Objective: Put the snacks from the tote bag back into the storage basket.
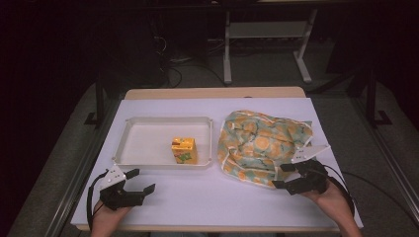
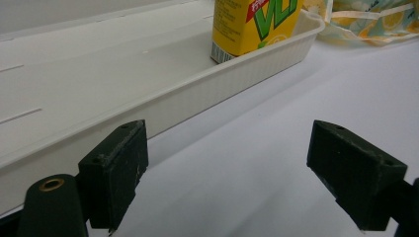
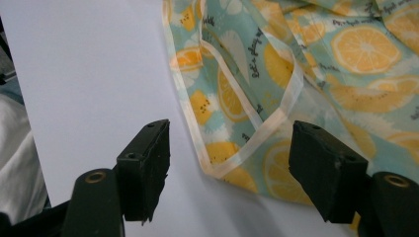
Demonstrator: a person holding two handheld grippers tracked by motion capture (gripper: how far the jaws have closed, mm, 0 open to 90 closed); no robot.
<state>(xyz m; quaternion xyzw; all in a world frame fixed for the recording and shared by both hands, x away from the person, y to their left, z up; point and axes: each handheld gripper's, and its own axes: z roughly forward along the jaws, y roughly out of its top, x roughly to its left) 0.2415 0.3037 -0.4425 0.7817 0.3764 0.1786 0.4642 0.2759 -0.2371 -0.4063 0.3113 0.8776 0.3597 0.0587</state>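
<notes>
Fingers on both tools stand apart with nothing between them. At the left, the left gripper (image 1: 141,181) rests low on the white table cover (image 1: 207,197), its jaws spread wide and aimed at the near wall of the white tray (image 1: 163,166), just short of touching it. Inside that tray, near its front right corner, a yellow juice carton (image 1: 184,150) stands upright; in the left gripper view it (image 2: 252,24) rises just behind the tray's ribbed rim (image 2: 197,94).

Further right lies the lemon-print fabric bag (image 1: 262,145), crumpled flat on the table beside the tray, the two nearly touching. The right gripper (image 1: 282,176) sits at the bag's near edge, jaws about half spread. In the right gripper view the bag's cream-trimmed edge and a loop of strap (image 3: 257,128) lie between and just beyond the jaws, not yet pinched.

It looks like the opening step: taking hold of the bag, probably to get it open for the carton. Next, the right jaws need to slide a little forward and nip one layer of that hem, not the whole bundle. Tangled folds and the loose strap are the likely nuisance; the tray wall blocks a straight low reach to the carton.
</notes>
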